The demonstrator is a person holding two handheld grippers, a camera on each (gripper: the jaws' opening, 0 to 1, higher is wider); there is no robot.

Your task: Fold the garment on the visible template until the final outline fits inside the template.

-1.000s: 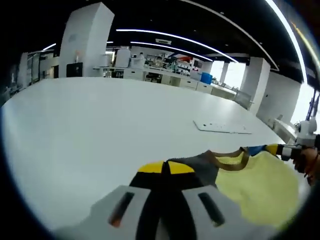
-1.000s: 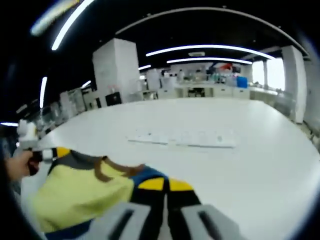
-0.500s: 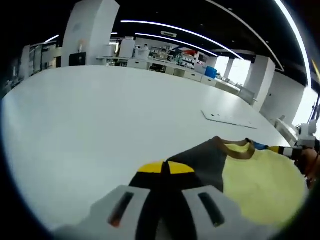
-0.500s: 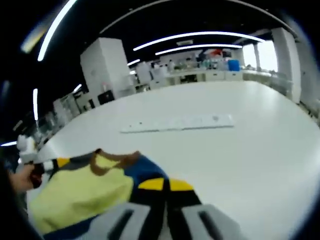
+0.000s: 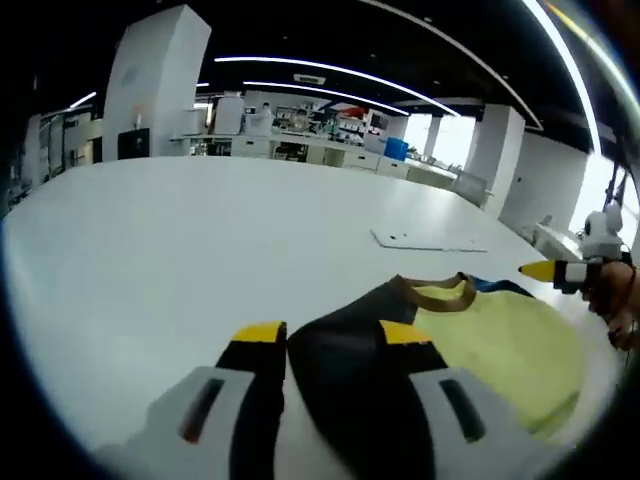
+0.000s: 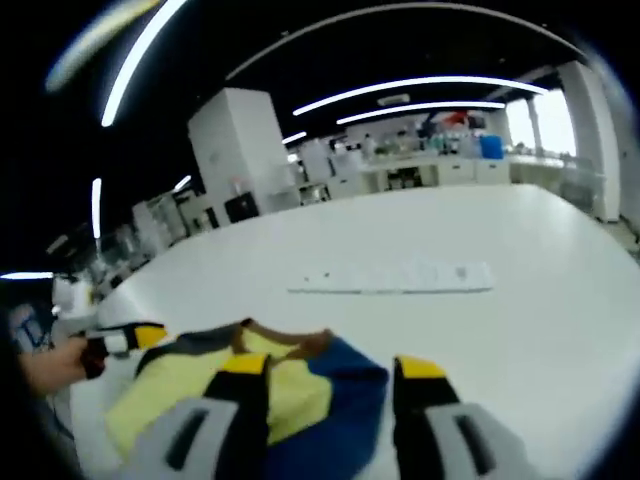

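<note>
A garment lies on the white table (image 5: pixel 150 250), with a yellow body (image 5: pixel 500 340), a brown collar (image 5: pixel 435 292) and a dark grey sleeve (image 5: pixel 340 380). That grey sleeve runs between the spread jaws of my left gripper (image 5: pixel 333 335), which is open. In the right gripper view the blue sleeve (image 6: pixel 335 405) lies between the spread jaws of my right gripper (image 6: pixel 332 367), also open, beside the yellow body (image 6: pixel 165 395) and the collar (image 6: pixel 285 345). The template, a flat white sheet (image 5: pixel 425 240) (image 6: pixel 400 278), lies farther out on the table, apart from the garment.
A hand holds the right gripper (image 5: pixel 555 270) at the right edge of the left gripper view. The left gripper (image 6: pixel 125 338) shows at the left of the right gripper view, in a hand. Benches and white pillars stand far behind the wide table (image 6: pixel 540 300).
Both grippers were shut on the garment's sleeves and have opened, letting go. The garment has settled lower and flatter on the table.
</note>
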